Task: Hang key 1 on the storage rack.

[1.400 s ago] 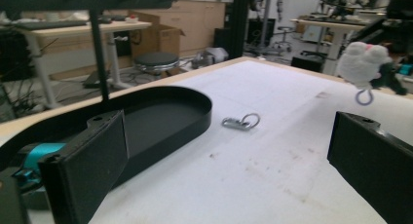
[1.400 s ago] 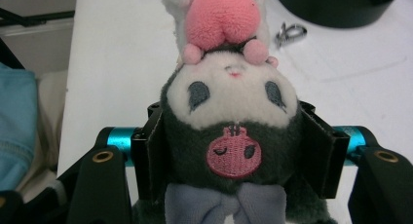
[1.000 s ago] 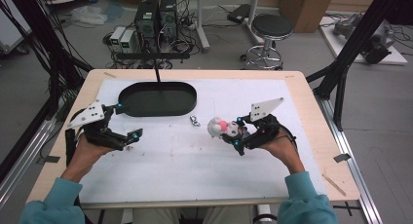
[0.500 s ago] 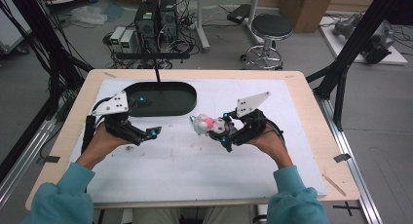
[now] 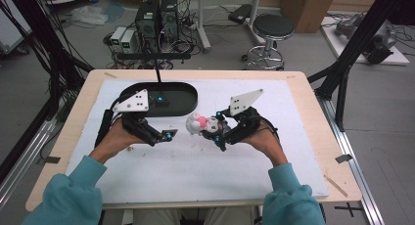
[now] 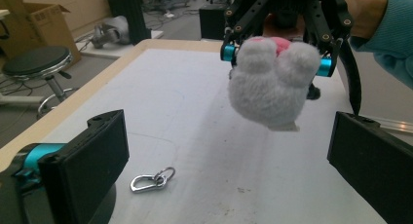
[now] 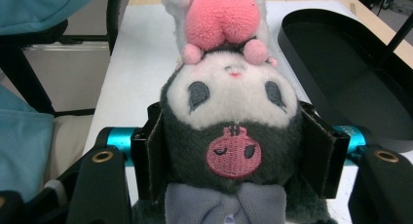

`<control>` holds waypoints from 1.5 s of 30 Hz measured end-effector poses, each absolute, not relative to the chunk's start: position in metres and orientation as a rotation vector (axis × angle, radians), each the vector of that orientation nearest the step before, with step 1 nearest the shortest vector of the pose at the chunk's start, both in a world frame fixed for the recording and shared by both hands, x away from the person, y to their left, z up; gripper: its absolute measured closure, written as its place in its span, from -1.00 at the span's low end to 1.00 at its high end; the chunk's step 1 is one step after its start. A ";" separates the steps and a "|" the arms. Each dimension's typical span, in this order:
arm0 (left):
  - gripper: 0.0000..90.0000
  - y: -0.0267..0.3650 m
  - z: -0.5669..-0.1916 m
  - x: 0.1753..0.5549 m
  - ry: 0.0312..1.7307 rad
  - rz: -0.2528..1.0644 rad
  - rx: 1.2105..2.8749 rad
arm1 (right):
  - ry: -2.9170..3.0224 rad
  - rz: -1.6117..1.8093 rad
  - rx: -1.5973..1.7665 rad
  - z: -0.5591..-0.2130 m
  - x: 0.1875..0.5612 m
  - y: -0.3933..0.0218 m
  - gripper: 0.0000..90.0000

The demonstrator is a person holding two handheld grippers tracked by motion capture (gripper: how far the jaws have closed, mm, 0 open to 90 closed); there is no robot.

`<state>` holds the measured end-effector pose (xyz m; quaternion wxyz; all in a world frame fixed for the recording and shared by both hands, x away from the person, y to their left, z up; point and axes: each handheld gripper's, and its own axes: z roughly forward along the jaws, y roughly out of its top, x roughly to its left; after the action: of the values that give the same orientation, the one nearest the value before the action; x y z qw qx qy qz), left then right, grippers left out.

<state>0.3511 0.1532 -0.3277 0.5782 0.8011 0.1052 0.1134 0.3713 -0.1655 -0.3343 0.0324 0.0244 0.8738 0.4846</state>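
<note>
Right gripper [image 5: 215, 128]: its jaws are clamping a plush toy, pressing on the dark head from both sides, as the right gripper view is showing.
Plush toy [image 5: 199, 124]: it is hanging clear of the worktop near the middle, between the two grippers, just in front of the black tray. In the left gripper view [image 6: 271, 81] it is showing a pale fluffy rear with a bit of pink on top. In the right gripper view [image 7: 233, 114] it is appearing upside down, with a white face, a dark hood bearing a pink embroidered skull, a pink tuft beyond it and a grey bow near the bottom edge.
Left gripper [image 5: 166, 135]: its jaws are standing wide apart with nothing between them, and they are pointing toward the toy; the toy is hanging beyond them, not touching either jaw.
Clip [image 6: 152, 178]: a small metal snap hook with a ring is lying flat on the white sheet, under the left gripper and near its left jaw, apart from the toy.
Tray [image 5: 181, 106]: a black oval tray is sitting at the far left part of the worktop, behind the left gripper.
Worktop [image 5: 313, 137]: a wooden board is carrying a white sheet [image 5: 195, 171].
Hands: each hand is holding one gripper; teal sleeves are coming in from the bottom edge of the high view.
</note>
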 end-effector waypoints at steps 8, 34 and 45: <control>-0.96 0.131 -0.328 0.353 0.194 0.219 1.912 | 2.693 1.493 0.071 -0.334 0.372 -0.166 -0.17; -0.26 0.113 -0.331 0.359 0.115 0.123 1.975 | 2.722 1.476 0.020 -0.333 0.371 -0.156 -0.18; 0.12 0.110 -0.332 0.358 0.075 0.138 1.997 | 2.742 1.468 0.026 -0.335 0.373 -0.154 -0.18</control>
<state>0.3576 0.1103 -0.3319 0.5389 0.8398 0.0315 0.0581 0.3732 -0.1540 -0.3355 0.0155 0.0084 0.8814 0.4720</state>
